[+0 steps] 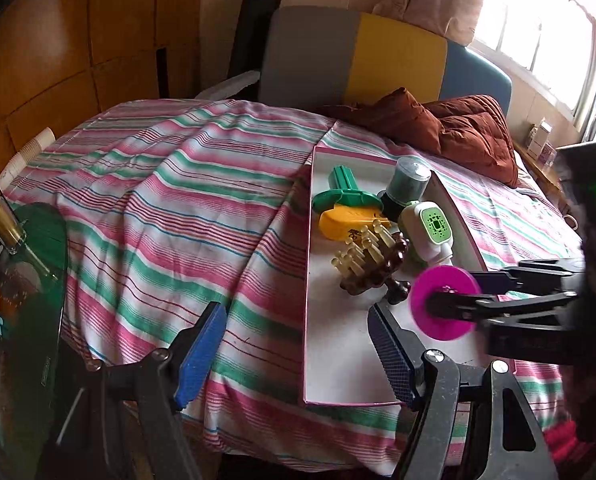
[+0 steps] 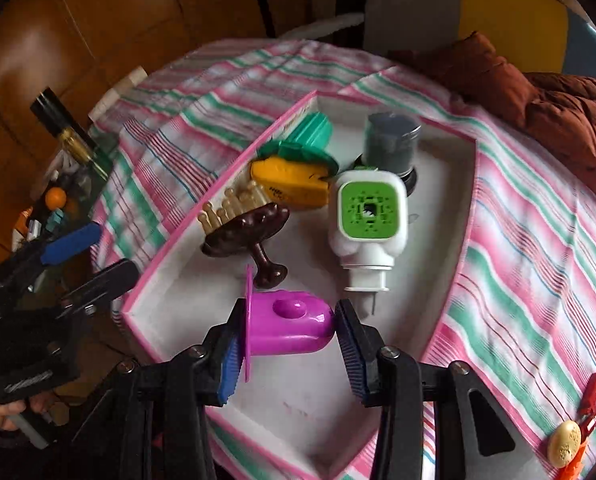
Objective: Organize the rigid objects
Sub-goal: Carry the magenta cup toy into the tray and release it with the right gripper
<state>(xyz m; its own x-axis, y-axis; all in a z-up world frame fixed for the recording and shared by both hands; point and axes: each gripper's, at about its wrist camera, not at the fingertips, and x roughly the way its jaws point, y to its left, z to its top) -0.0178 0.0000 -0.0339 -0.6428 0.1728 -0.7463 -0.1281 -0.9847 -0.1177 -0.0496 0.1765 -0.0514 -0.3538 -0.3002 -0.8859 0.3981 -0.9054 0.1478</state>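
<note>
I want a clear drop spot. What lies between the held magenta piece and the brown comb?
Only bare white tray floor separates magenta piece from brown comb, in the right wrist view.

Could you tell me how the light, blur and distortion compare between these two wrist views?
Left wrist view: the window is blown out white, the left side stays dark, straight edges bow, and the right gripper holding the magenta piece is smeared. Right wrist view: evenly lit, no glare, the bedspread softly blurred, and the tray rim curves.

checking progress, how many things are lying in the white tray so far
5: green piece at the far left, dark jar far right, yellow piece, brown massager, white plug-in in the middle. Smaller things may hide behind.
</note>
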